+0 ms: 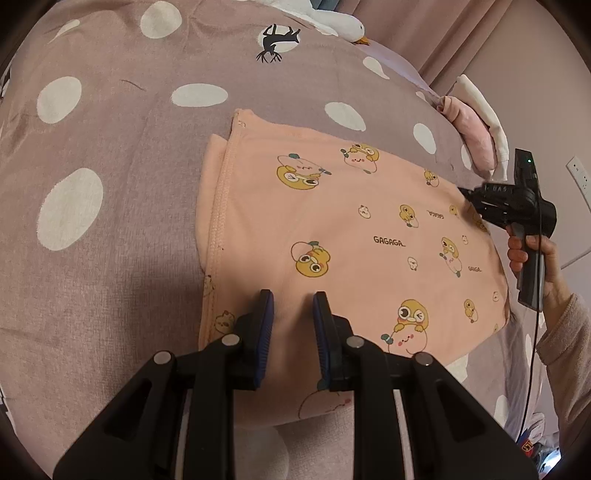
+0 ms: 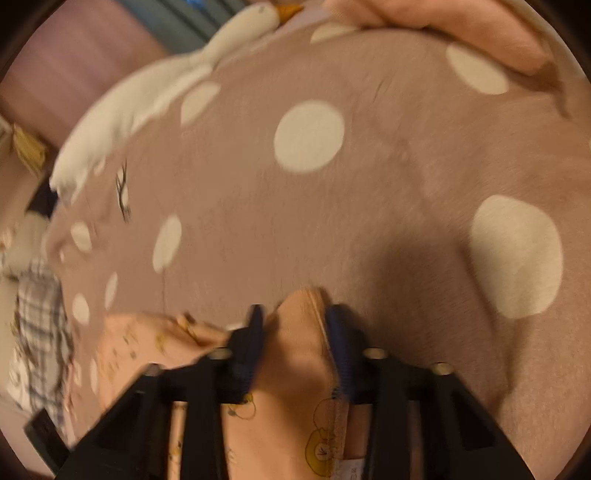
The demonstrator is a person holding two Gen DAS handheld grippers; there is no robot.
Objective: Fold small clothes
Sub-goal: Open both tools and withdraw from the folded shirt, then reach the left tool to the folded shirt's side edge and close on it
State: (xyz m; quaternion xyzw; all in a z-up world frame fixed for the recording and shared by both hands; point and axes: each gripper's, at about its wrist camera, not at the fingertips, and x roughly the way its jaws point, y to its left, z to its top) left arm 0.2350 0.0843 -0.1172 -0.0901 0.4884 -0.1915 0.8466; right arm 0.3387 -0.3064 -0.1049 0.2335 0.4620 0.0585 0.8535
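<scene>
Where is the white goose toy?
In the left wrist view the white goose toy lies at the top edge, on the far side of the spotted bedspread, beyond the peach garment.

Bed with mauve bedspread point(image 1: 122, 155), big white dots. White goose plush point(image 1: 343, 24) at far edge. Pink curtains point(image 1: 443, 33) behind, wall socket point(image 1: 580, 176) at right. Warm indoor light.

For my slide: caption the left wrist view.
Left gripper pinches the peach duck-print garment on a polka-dot bedspread.
</scene>
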